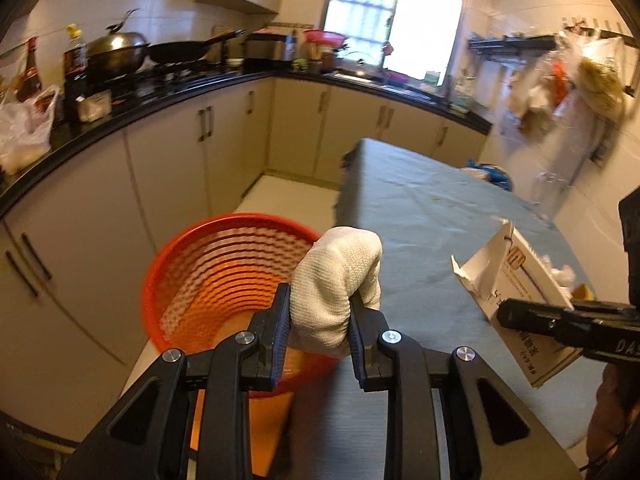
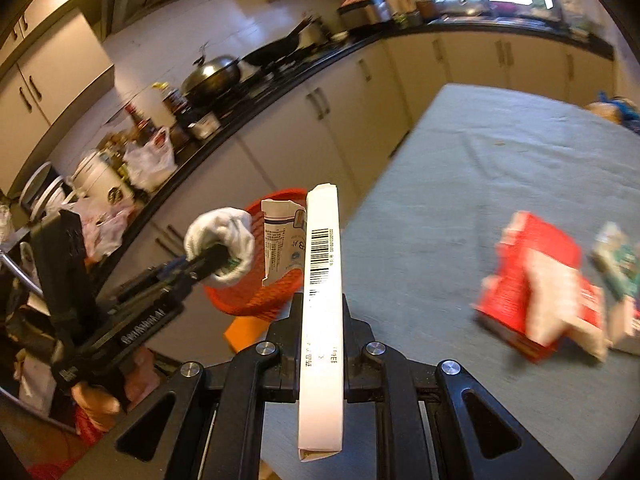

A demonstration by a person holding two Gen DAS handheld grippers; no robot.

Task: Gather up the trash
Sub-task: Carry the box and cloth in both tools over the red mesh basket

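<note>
My left gripper [image 1: 320, 316] is shut on a balled white glove [image 1: 336, 292] and holds it over the near rim of an orange mesh basket [image 1: 208, 280] beside the table's left edge. My right gripper [image 2: 322, 312] is shut on a flattened white carton with a barcode [image 2: 322, 280], held on edge above the table. In the right wrist view the glove [image 2: 222, 240] and left gripper [image 2: 212, 260] sit left of the basket [image 2: 260, 292]. The carton also shows in the left wrist view [image 1: 516, 280].
A grey-blue cloth covers the table [image 1: 420, 220]. A red and white box [image 2: 536, 284] and a green and white packet [image 2: 616, 260] lie on the table [image 2: 480, 184] at right. Cabinets and a cluttered black counter [image 1: 160, 96] run along the left and back.
</note>
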